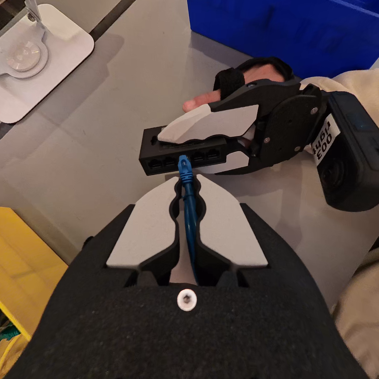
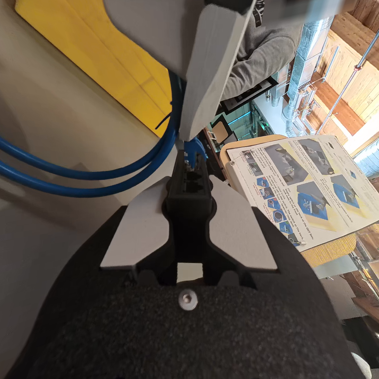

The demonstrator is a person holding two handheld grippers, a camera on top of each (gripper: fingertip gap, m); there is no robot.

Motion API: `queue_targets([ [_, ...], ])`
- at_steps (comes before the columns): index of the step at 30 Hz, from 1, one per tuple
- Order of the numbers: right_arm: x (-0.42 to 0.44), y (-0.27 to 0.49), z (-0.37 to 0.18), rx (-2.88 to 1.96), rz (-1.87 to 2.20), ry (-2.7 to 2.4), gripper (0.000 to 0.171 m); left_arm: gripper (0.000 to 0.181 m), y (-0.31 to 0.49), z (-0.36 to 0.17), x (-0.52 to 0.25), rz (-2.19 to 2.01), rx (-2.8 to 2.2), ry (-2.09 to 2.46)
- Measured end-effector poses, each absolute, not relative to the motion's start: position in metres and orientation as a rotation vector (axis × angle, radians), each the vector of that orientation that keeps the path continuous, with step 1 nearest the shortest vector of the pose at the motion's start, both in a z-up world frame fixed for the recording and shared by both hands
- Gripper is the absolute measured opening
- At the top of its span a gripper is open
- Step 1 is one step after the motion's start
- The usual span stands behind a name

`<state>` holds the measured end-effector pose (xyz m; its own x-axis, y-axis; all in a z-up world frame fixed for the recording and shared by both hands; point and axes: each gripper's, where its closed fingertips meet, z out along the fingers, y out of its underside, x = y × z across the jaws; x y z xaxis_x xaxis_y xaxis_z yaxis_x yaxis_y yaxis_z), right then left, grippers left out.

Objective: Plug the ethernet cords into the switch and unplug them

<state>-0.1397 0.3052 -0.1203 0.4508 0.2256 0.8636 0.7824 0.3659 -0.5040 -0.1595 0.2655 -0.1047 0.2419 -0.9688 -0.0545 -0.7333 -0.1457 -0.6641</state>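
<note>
A small black switch (image 1: 164, 151) with a row of ports is held above the grey table. My right gripper (image 1: 184, 151) is shut on it from the right, one finger on top and one below. In the right wrist view the switch (image 2: 189, 196) sits between the fingers of my right gripper (image 2: 189, 184). My left gripper (image 1: 187, 179) is shut on a blue ethernet cord (image 1: 189, 209) just behind its plug (image 1: 184, 166). The plug sits in the middle port. The cord (image 2: 82, 174) loops away to the left in two strands.
A blue bin (image 1: 287, 30) stands at the back right. A yellow bin (image 1: 24, 266) stands at the left and also shows in the right wrist view (image 2: 98, 55). A white stand base (image 1: 41, 57) lies at the back left. A printed instruction sheet (image 2: 297, 188) stands to the right.
</note>
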Motion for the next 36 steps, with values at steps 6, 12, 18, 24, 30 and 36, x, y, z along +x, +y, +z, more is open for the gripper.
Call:
queue_targets([
  [6,-0.143,0.303,-0.121,-1.181,-0.421,-1.092,0.029,0.010,0.264,-0.105,-0.160,-0.506,-1.924,1.573],
  [12,-0.144,0.302,-0.120,-1.182,-0.409,-1.084,0.028,0.009,0.267,-0.106,-0.159,-0.559,-1.930,1.576],
  [18,-0.145,0.306,-0.127,-1.194,-0.434,-1.125,0.028,0.010,0.273,-0.116,-0.161,-0.519,-1.939,1.575],
  [24,-0.142,0.307,-0.117,-1.175,-0.365,-1.081,0.030,0.010,0.268,-0.102,-0.159,-0.576,-1.890,1.564],
  [30,-0.156,0.290,-0.112,-1.075,-0.378,-1.115,0.030,0.014,0.243,-0.096,-0.176,-0.606,-1.882,1.518],
  [36,-0.139,0.301,-0.115,-1.125,-0.417,-1.081,0.030,0.033,0.195,-0.076,-0.244,-0.814,-1.841,1.177],
])
